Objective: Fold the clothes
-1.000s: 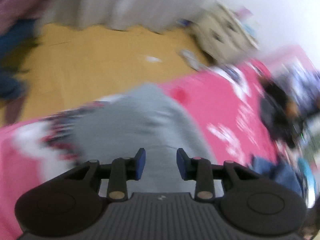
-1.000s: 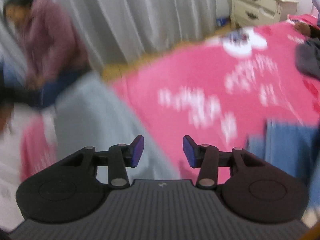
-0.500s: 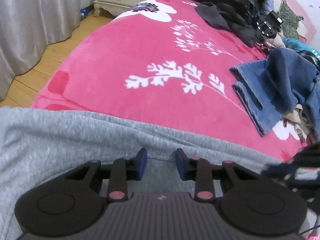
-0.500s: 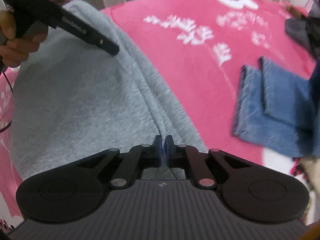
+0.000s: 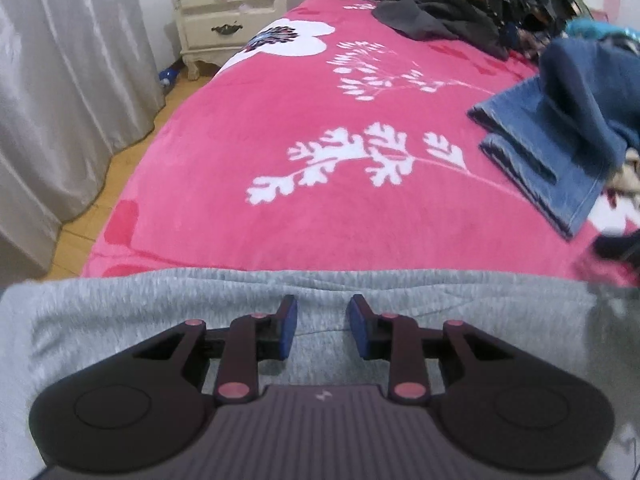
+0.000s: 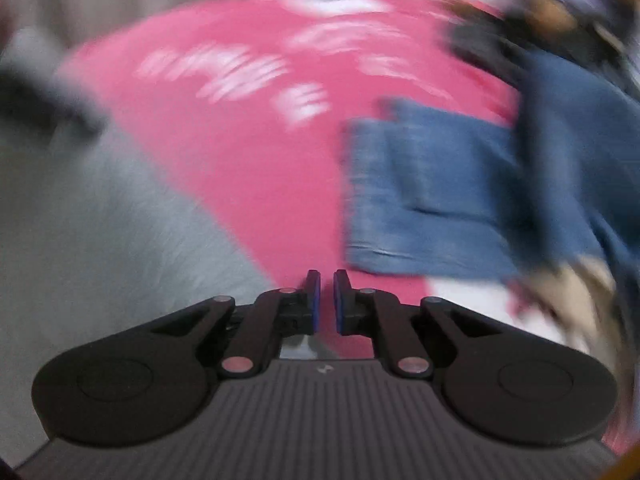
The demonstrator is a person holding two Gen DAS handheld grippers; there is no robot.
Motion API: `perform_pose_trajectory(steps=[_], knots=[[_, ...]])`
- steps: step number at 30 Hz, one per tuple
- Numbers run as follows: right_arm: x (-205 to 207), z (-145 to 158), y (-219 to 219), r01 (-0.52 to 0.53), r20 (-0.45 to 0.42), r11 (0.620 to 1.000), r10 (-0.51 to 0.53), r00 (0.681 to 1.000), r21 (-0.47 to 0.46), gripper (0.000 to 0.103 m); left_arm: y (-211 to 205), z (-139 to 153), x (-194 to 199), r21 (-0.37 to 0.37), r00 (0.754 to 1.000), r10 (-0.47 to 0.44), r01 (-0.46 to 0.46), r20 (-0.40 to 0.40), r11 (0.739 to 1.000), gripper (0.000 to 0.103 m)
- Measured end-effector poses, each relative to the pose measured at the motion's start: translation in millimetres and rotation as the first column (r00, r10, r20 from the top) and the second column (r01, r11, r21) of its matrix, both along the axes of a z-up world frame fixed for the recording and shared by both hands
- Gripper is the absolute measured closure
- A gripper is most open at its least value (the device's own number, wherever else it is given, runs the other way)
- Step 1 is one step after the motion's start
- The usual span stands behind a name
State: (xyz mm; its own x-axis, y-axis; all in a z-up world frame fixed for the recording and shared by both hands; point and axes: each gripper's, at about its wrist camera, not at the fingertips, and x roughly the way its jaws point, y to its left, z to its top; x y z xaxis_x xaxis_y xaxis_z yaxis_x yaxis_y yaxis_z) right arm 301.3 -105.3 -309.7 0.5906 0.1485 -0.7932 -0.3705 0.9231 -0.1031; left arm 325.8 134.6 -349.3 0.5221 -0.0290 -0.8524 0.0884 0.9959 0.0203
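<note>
We see a bed covered by a bright pink fleece blanket with white leaf prints [image 5: 320, 80], and a grey fleecy garment [image 5: 100, 320] spread across its near edge. Folded blue denim jeans [image 5: 560, 160] lie well apart on the right. A cream two-drawer nightstand [image 5: 224, 20] stands beside grey curtains [image 5: 60, 80]. Our left tool [image 5: 322, 330] hovers wide open over the grey garment; our right tool [image 6: 325, 300], in a blurred view, shows a narrow empty gap.

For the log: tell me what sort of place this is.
Most likely a bedroom: a bed under a pink floral fleece blanket, a cream two-drawer nightstand beside it, and floor-length grey curtains.
</note>
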Motion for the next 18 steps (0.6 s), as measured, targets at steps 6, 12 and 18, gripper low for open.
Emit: perform_pose_trajectory(steps=[6,12,18], knots=[[-82,67,-82,0.324,0.004,0.926,-0.331,0.944,0.193,0.09,-6,20,-3,0.038,0.999,0.032,-0.032,0.01,0.999,0.067],[-169,58,-150,0.44,-0.05,0.896,-0.443,0.895,-0.053,0.058,-36,55,-34,0.012,0.999,0.036,-0.036,0.019,0.999,0.065],[-230,43,-192,0.431,-0.078,0.873,-0.457,0.886,-0.227,0.047,-116,69,-91,-0.037,0.997,-0.058,0.057,-0.048,0.998,0.063]])
